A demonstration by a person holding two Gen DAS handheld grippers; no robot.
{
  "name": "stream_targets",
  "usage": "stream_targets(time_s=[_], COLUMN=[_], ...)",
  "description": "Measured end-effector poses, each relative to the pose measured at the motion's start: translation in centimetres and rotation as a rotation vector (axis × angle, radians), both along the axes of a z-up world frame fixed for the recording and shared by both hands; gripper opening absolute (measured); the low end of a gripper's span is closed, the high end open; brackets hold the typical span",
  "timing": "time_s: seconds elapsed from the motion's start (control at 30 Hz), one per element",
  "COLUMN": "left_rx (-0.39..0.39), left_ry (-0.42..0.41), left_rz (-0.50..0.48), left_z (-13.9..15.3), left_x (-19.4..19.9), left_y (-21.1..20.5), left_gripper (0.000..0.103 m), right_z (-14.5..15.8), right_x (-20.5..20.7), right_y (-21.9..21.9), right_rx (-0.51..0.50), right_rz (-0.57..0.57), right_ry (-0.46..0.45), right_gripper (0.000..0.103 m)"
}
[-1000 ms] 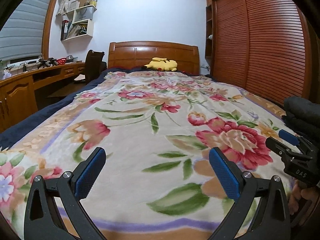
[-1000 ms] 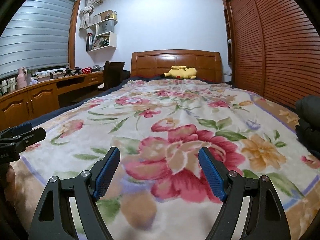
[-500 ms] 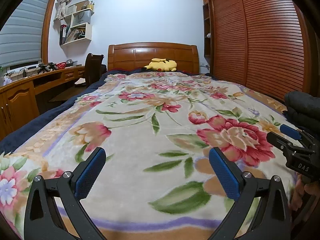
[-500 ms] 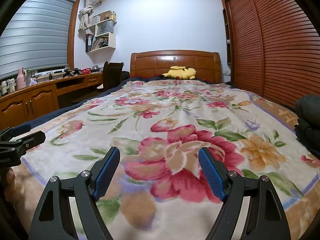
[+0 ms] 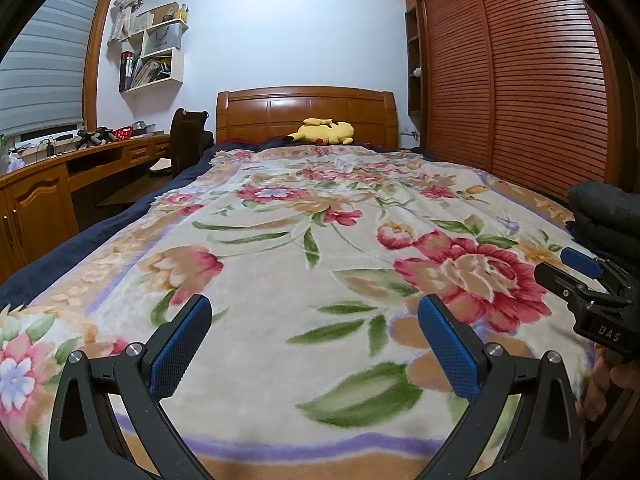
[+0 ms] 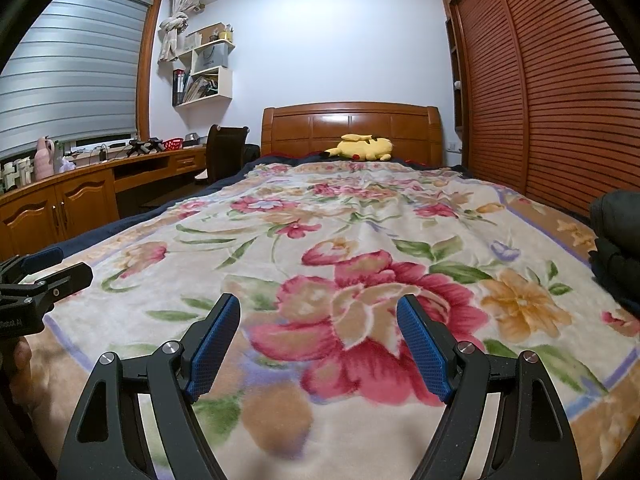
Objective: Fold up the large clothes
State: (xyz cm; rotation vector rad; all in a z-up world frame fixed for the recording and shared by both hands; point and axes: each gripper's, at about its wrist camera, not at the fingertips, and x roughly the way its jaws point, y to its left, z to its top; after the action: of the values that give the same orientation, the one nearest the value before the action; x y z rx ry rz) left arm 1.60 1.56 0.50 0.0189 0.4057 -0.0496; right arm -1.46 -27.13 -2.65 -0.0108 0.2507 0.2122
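A dark bundle of folded clothing [image 5: 608, 216] lies at the right edge of the bed, also in the right wrist view [image 6: 618, 240]. My left gripper [image 5: 312, 320] is open and empty, held above the foot of the floral blanket [image 5: 320, 216]. My right gripper [image 6: 318, 320] is open and empty, also above the blanket [image 6: 352, 216]. The right gripper shows at the right of the left wrist view [image 5: 576, 270], just left of the dark clothing. The left gripper shows at the left edge of the right wrist view [image 6: 44, 276].
A yellow plush toy [image 5: 324, 132] lies by the wooden headboard [image 5: 306, 114]. A wooden desk [image 6: 80, 188] with a dark chair [image 6: 226, 150] runs along the left. Slatted wardrobe doors [image 5: 520, 100] line the right side of the bed.
Both views have tilted slightly upward and drifted a little. Both grippers stay open and empty over the foot of the bed.
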Motion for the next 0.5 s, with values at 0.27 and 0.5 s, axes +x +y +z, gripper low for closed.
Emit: stream_targets(time_s=[0.27, 0.5], left_rx=[-0.001, 0.004], left_ry=[-0.002, -0.003], left_rz=[0.007, 0.009], left_z=[-0.08, -0.12], left_x=[-0.08, -0.15], left_y=[0.11, 0.19], left_gripper=[0.103, 0.103], right_z=[-0.15, -0.19], right_x=[0.13, 0.16], right_y=[0.19, 0.35], right_rx=[0.009, 0.011], right_rz=[-0.001, -0.001], right_ry=[-0.004, -0.005], right_gripper=[0.082, 0.082])
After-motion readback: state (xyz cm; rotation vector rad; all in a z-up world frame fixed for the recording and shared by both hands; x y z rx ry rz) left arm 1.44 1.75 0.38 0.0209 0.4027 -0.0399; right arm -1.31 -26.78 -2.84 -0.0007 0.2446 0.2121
